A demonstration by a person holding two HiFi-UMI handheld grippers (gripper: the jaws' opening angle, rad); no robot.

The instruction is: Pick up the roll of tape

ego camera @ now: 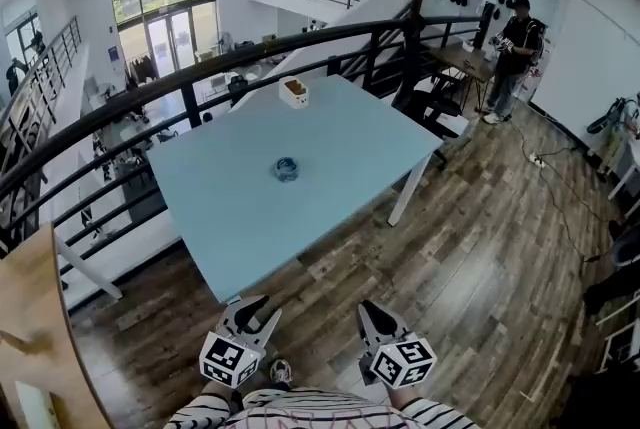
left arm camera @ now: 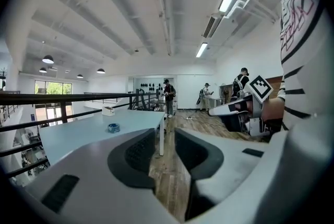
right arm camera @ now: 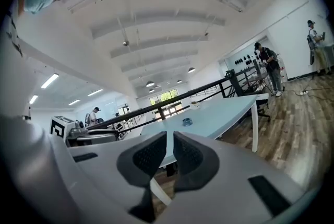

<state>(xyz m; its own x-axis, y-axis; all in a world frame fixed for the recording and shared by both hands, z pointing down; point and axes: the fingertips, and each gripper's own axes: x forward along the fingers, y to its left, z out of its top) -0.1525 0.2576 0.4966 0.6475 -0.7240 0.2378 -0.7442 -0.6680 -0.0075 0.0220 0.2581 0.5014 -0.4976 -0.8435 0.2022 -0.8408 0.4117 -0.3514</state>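
The small blue roll of tape (ego camera: 287,169) lies flat near the middle of the pale blue bench (ego camera: 350,147), well apart from both tools. The left tool (ego camera: 258,309) hovers off the bench's near edge, jaws slightly apart with nothing between them. The right tool (ego camera: 372,313) beside it is closed and empty. A white box (ego camera: 294,93) sits near the bench's far edge.

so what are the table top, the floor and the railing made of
The table top is smooth and pale blue with a soft, even sheen and no grain, so it is probably laminate or painted board. The floor is wood or wood-look planks, going by the grain and the mixed brown boards. The railing looks like black painted metal, judging by its slim, uniform bars.
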